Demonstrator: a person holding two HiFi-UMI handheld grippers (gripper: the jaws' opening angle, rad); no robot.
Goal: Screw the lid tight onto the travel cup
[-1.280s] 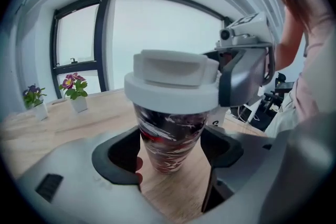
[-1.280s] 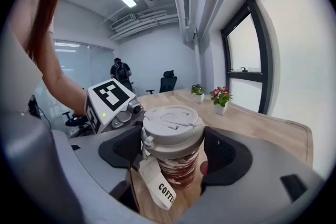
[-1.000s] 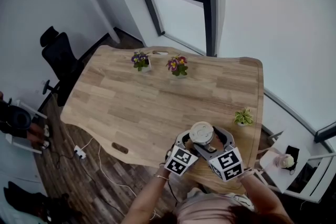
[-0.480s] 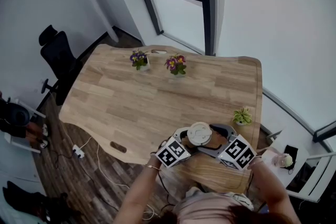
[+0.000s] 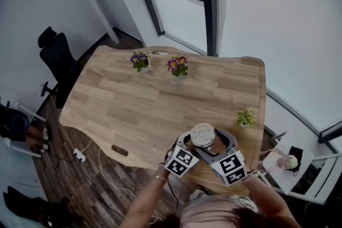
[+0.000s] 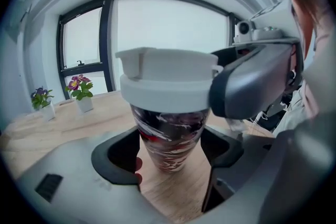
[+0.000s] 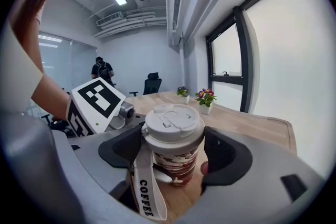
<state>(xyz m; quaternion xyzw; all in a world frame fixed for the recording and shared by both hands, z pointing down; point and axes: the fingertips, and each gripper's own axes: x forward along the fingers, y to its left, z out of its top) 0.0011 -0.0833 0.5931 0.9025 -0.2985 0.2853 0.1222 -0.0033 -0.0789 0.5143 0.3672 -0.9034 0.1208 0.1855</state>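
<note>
Holds the travel cup upright on the wooden table, close to the near edge, by the person's body. Clamps the left gripper on the cup's marbled red-and-white body, below the lid, with a dark pad pressed to each side. Closes the right gripper on the white lid — one pad at each side of its rim. Shows a white strap printed COFFEE hanging down the cup's side. Far off across the table: a purple-flowered pot beside a pink-flowered pot, and a small green plant near the right edge.
</note>
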